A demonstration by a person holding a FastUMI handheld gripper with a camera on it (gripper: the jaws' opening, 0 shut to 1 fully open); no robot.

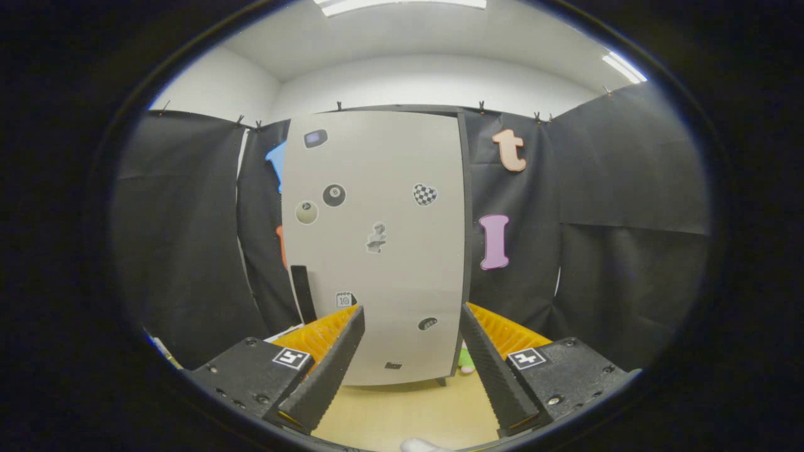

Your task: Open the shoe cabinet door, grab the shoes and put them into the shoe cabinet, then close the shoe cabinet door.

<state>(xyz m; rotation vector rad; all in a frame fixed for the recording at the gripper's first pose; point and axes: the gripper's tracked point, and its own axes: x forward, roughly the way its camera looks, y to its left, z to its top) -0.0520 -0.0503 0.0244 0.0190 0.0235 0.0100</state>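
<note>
Straight ahead of your gripper [411, 314], beyond its fingertips, stands the shoe cabinet [377, 251], a tall pale unit on short legs at the far edge of the light wooden floor [402, 414], backed by the black cloth wall. Its door [402, 157] is closed, sitting flush with a dark side panel showing along its right edge. A dark vertical handle [303, 292] sits low on the door's left side, just beyond and above your left fingertip.

Stickers dot the door: a black eight ball [334, 195] with a pale ball [306, 212] beside it, a checkered heart [424, 194], a small dark badge [315, 138] near the top left corner, a grey figure [376, 238] near the middle, a small calendar-like square [344, 299] by your left fingertip, and two small dark ovals lower down. No writing on them is legible at this size. Each finger base carries a square black-and-white marker tag [292, 358].

Your gripper is spread wide, holding nothing and touching nothing; the lower part of the door shows in the gap between the fingers. A small green and pink object [466, 361] sits on the floor at the cabinet's right foot, partly hidden behind the right finger; you cannot tell what it is. Something white [419, 446] peeks in on the floor at the near edge, below the fingers, too little visible to identify.
</note>
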